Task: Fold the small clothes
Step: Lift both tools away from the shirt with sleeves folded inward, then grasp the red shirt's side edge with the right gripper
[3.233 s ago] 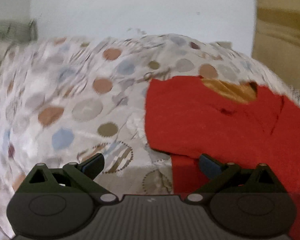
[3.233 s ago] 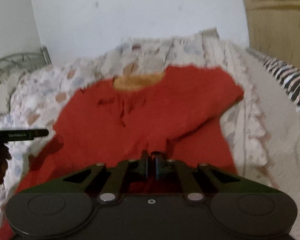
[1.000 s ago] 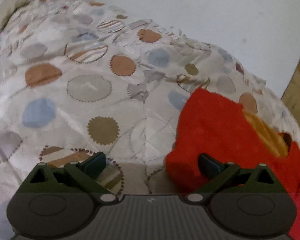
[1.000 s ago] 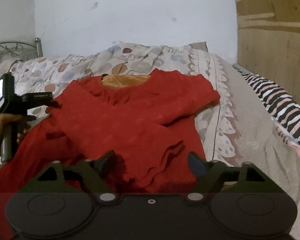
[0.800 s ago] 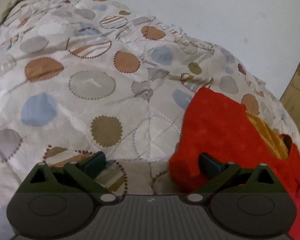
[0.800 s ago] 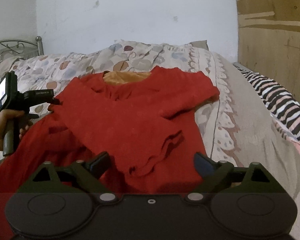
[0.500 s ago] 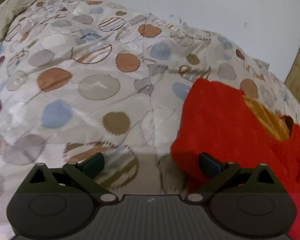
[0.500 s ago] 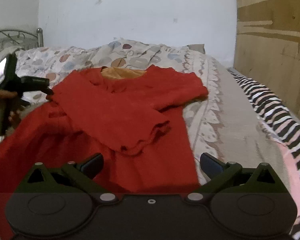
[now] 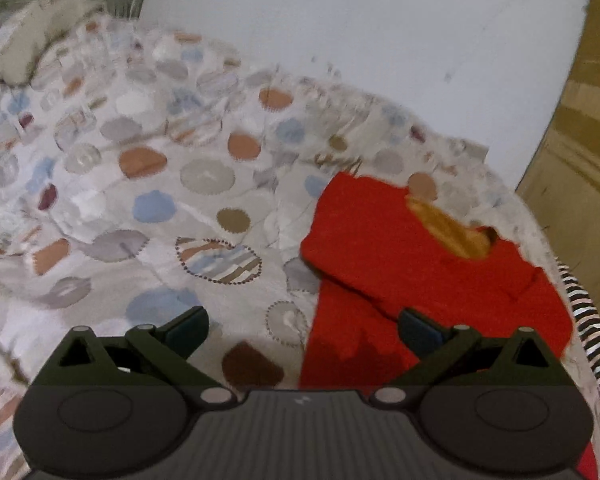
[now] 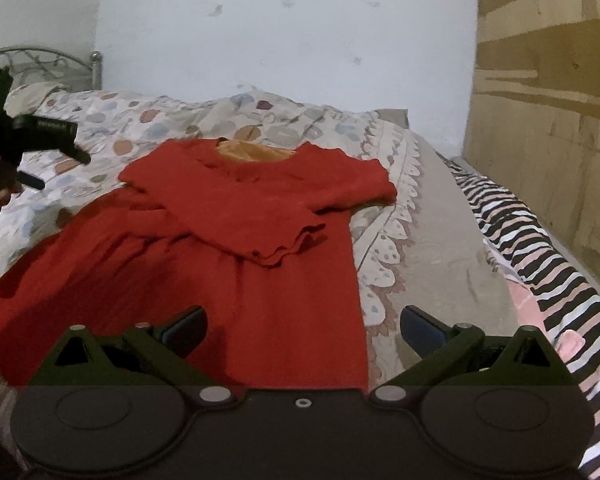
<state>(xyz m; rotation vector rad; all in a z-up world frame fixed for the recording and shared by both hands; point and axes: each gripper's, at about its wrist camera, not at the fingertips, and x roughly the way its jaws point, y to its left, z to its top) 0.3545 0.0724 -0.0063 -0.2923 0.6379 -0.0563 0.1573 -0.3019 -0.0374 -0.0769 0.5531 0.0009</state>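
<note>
Bed with spotted quilt (image 10: 172,120) carries red knit dress (image 10: 260,264), one sleeve folded inward; left gripper (image 9: 302,326) and right gripper (image 10: 302,326) both spread, empty, apparently between folds

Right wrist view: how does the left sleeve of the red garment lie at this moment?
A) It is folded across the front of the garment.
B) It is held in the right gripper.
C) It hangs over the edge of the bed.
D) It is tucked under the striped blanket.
A: the left sleeve lies diagonally over the chest of the red garment, its ruffled cuff near the middle, and the open right gripper holds nothing.
</note>
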